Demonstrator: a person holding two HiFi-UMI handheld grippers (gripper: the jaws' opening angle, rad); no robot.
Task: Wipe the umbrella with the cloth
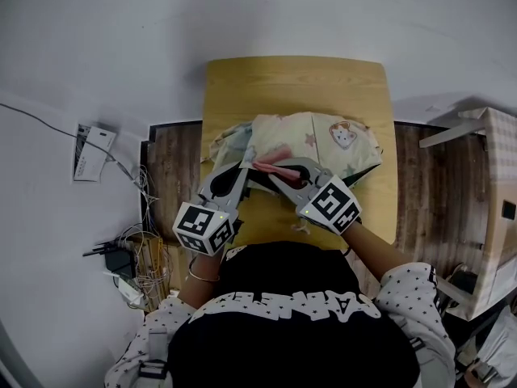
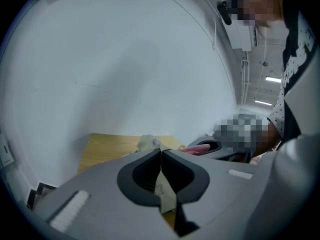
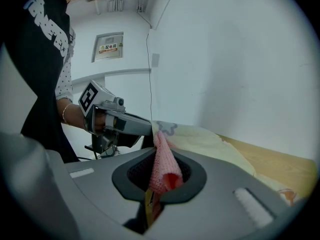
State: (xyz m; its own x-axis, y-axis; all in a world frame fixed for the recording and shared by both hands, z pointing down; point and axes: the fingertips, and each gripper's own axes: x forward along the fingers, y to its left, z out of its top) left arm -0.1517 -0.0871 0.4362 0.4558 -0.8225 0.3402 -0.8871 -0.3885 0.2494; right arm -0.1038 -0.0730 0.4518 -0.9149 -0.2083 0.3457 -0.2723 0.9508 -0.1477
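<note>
A pale yellow umbrella (image 1: 323, 140) with cartoon prints lies crumpled across the middle of the wooden table (image 1: 291, 83). My left gripper (image 1: 241, 173) is shut on a fold of its fabric at the near left edge. In the left gripper view that fabric (image 2: 167, 194) hangs down between the closed jaws (image 2: 161, 151). Just to its right, my right gripper (image 1: 262, 168) is shut on a pink knitted cloth (image 1: 275, 158), which rests against the umbrella. In the right gripper view the cloth (image 3: 162, 166) sticks up from the closed jaws (image 3: 157, 150), with the umbrella (image 3: 210, 141) right behind it.
A white wall stands behind the table. On the floor at the left lie a white box (image 1: 93, 152) and a tangle of cables (image 1: 133, 257). A light wooden piece of furniture (image 1: 493, 208) stands at the right. The table's far half is bare wood.
</note>
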